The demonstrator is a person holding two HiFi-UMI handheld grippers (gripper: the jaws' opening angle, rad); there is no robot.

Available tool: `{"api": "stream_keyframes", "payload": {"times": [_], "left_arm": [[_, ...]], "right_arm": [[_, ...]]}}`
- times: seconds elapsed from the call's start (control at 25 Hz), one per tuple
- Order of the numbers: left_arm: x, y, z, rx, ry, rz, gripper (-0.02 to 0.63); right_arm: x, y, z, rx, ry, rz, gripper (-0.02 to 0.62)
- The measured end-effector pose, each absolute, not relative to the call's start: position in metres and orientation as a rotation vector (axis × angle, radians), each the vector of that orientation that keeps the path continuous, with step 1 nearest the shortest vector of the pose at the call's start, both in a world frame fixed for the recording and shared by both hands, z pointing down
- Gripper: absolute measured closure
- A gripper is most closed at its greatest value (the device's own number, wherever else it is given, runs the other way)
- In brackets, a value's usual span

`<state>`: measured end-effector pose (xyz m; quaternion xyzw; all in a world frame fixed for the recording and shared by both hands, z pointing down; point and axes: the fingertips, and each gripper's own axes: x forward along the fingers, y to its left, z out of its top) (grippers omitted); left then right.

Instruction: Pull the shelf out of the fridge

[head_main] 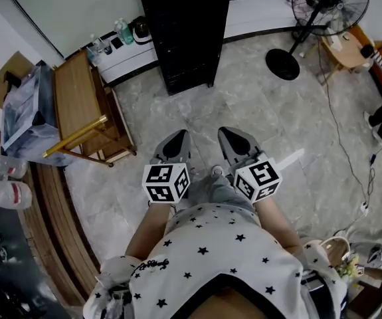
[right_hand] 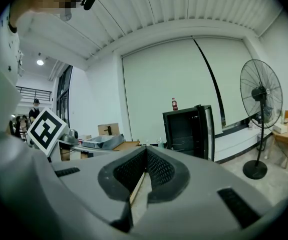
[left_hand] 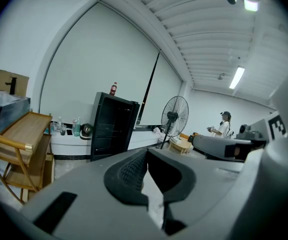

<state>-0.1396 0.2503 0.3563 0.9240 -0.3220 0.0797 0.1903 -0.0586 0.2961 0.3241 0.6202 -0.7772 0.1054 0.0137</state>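
Fingers of the left gripper (head_main: pixel 176 137) are pressed together with nothing in them, and the right gripper (head_main: pixel 232 133) is the same. Both point forward and a bit down, side by side in front of the person's tummy. The black fridge (head_main: pixel 184 25) stands well ahead by the far wall, with the shelf (right_hand: pixel 185 144) inside it. A fan (head_main: pixel 323 5) stands to its right and a wooden table (head_main: pixel 74 92) to its left.
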Motion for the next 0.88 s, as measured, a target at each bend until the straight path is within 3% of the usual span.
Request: {"api": "stream_keyframes", "payload": {"times": [0.88], "left_arm": [[-0.019,0.105,0.364,2.464,-1.168,0.136,0.594]], "right_arm": [[0.084,0.136,0.336,1.726,-2.575,0.393,0.601]]}}
